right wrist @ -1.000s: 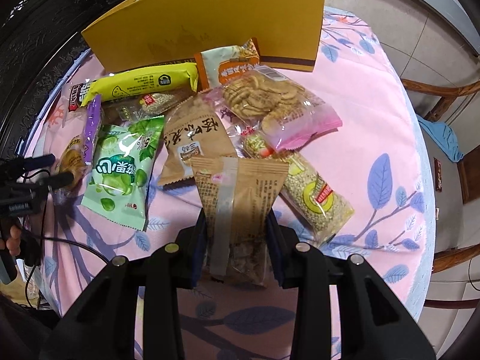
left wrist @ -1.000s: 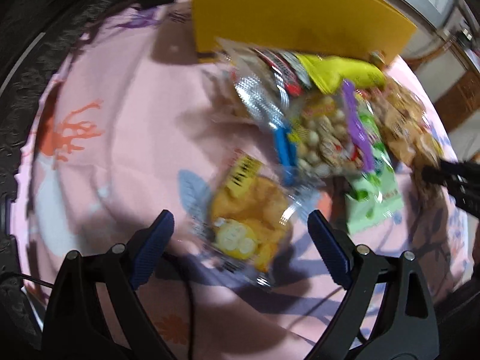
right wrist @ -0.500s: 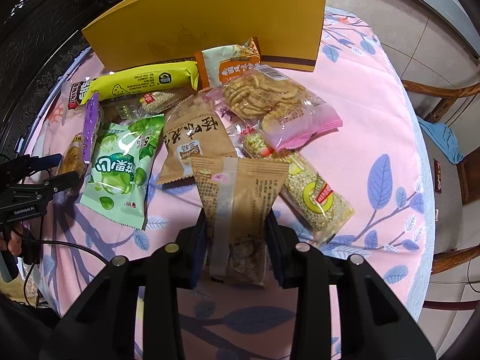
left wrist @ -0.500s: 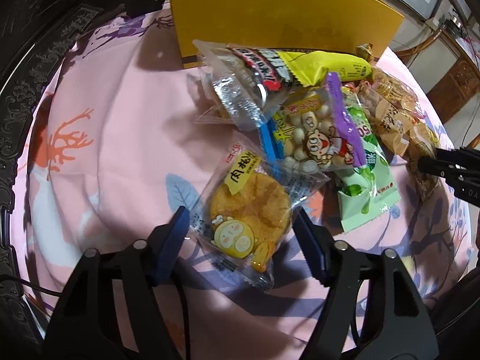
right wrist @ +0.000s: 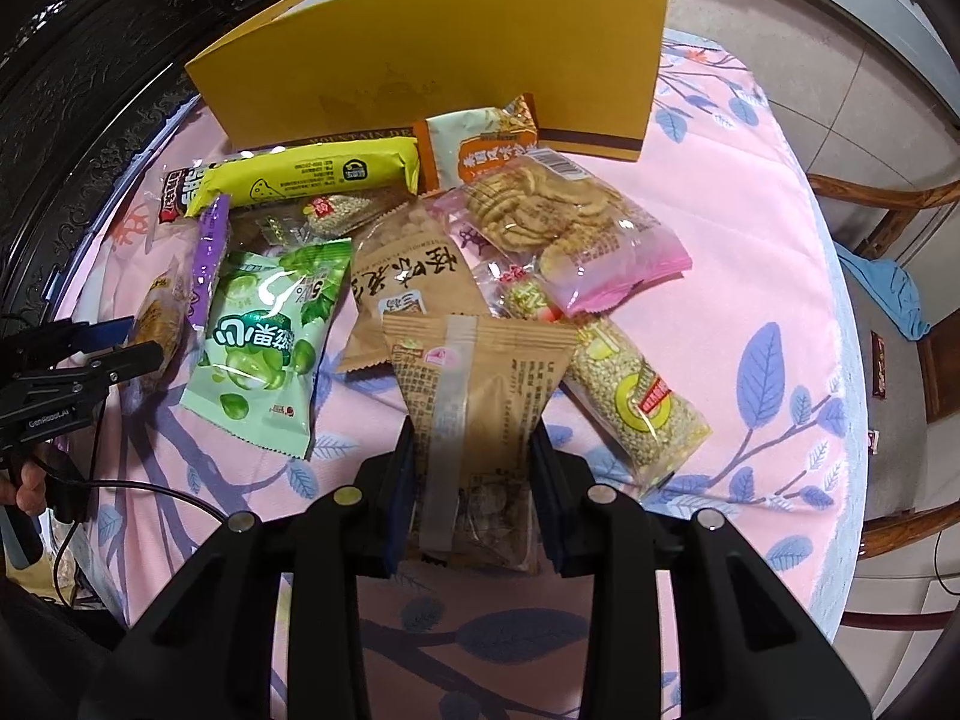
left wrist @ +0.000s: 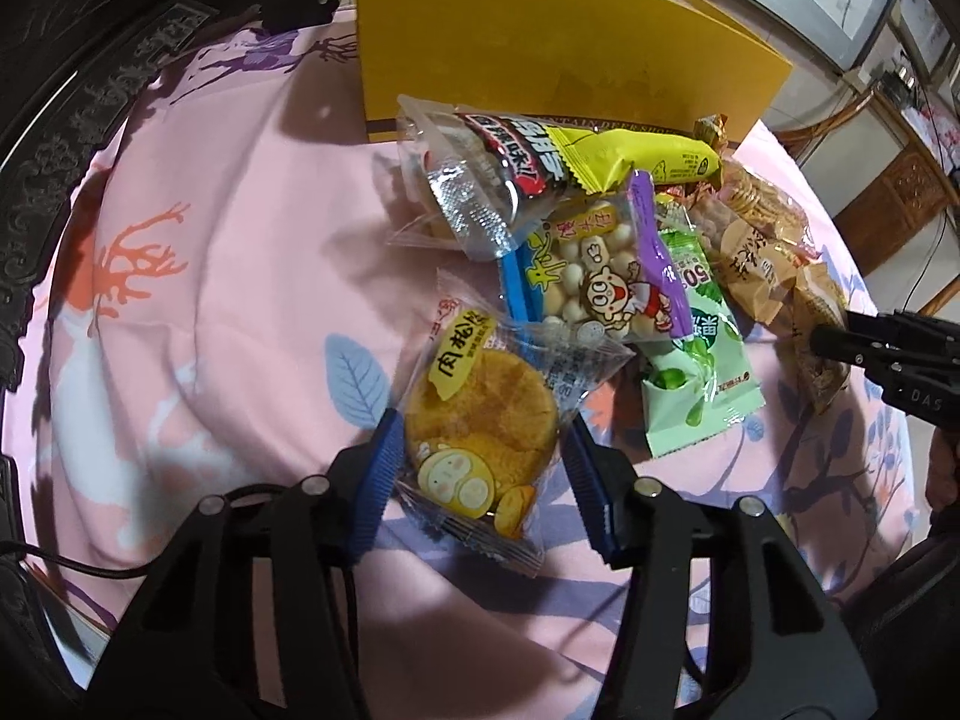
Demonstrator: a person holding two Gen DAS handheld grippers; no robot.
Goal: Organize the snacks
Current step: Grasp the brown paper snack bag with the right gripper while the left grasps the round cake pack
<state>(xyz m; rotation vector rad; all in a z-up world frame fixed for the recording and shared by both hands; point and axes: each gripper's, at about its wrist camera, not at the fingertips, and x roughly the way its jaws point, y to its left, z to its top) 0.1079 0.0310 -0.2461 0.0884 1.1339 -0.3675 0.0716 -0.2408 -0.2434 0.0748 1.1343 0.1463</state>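
Since the left tongs [left wrist: 477,456] have just been closing on the pork floss cake packet [left wrist: 480,420] in front of the yellow box [left wrist: 540,48], and the right tongs [right wrist: 474,480] pinch a brown snack packet [right wrist: 474,414], slippery wrappers might slide out.

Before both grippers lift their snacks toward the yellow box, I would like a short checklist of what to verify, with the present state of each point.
1. Left gripper around the round cake packet: ok. Its jaws have just been closing and the pads now stand at the packet's two sides.
2. Left grip firm enough to lift: cannot tell.
3. Right gripper shut on the brown snack packet: ok.
4. Cake packet free of its neighbours: not ok. Its far corner lies against the packet of white balls.
5. Yellow box reachable behind the pile: ok. Whether there is room inside: cannot tell.
6. Left gripper's cable away from the snacks: ok.
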